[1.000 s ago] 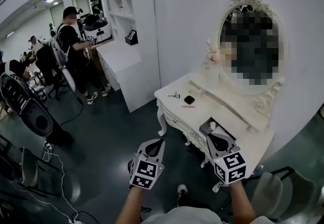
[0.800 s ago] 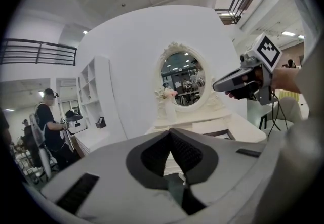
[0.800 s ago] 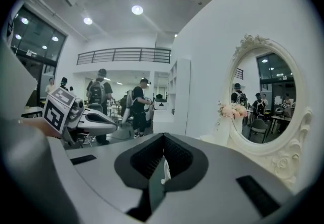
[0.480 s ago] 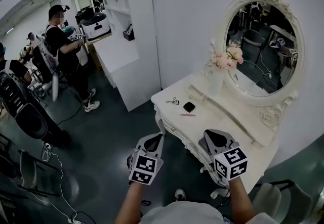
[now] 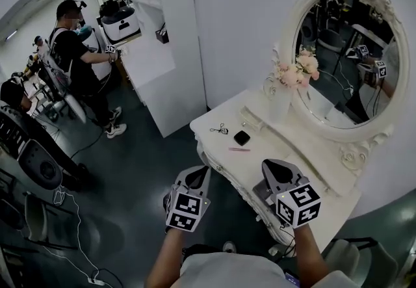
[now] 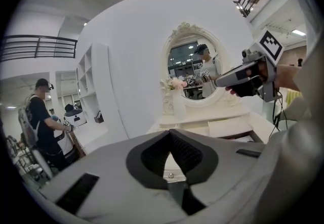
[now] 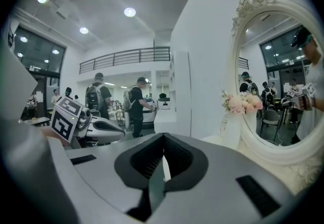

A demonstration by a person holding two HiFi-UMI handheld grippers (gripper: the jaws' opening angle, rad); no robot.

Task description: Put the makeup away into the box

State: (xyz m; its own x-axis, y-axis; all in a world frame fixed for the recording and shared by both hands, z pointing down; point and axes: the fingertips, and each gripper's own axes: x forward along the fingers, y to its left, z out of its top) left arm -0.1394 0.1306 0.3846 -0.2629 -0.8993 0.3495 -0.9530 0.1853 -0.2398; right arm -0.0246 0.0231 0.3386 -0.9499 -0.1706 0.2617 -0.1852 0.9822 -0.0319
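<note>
On the white dressing table (image 5: 214,119) lie an eyelash curler (image 5: 219,129), a black compact (image 5: 242,138) and a pink pencil (image 5: 239,149). Both grippers hover in the air in front of the table, empty. My left gripper (image 5: 198,173) is shut and hangs over the floor, left of the table's front corner. My right gripper (image 5: 272,164) is over the table's near end, jaws together, and hides what lies under it. In the left gripper view my left gripper (image 6: 169,131) points at the table and the right gripper (image 6: 238,74) shows. The right gripper (image 7: 163,136) faces the mirror's left side.
An oval mirror (image 5: 351,65) and a white vase of pink flowers (image 5: 289,88) stand at the table's back. A white counter and shelf unit (image 5: 153,75) is at the left. A person in black (image 5: 71,52) stands beyond. Dark equipment (image 5: 36,157) and cables (image 5: 71,215) lie left.
The view and both grippers have moved closer to the dressing table; the mirror and table top now fill more of the head view. Both jaws stay closed.
</note>
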